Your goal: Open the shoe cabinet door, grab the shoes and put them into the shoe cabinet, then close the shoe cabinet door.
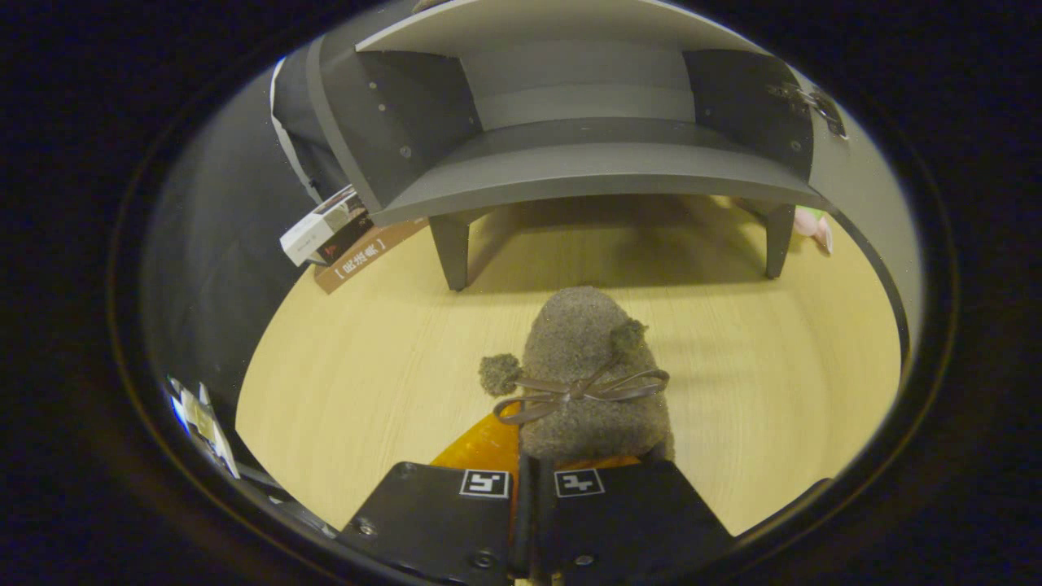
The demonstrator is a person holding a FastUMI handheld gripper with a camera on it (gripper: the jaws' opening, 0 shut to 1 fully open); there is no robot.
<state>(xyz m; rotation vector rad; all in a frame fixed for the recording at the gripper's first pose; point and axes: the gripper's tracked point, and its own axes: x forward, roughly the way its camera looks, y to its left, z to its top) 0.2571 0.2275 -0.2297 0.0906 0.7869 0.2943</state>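
Note:
A fuzzy brown-grey shoe (582,370) with a thin bow and two pompoms, orange inside, sticks out ahead of my fingers, toe pointing at the cabinet. My gripper (523,488) is shut on the shoe's heel rim, its two black fingers almost touching, and the shoe looks lifted above the wooden floor. Beyond the toe stands the grey shoe cabinet (586,171) on short legs. Its inside shelves are exposed, with the open door (822,155) swung to the right, a hinge visible on that side.
A white box (321,228) and a brown box (366,254) lie by the cabinet's left leg. Something pink (814,228) peeks out behind the right leg. Light wooden floor (366,366) stretches between me and the cabinet.

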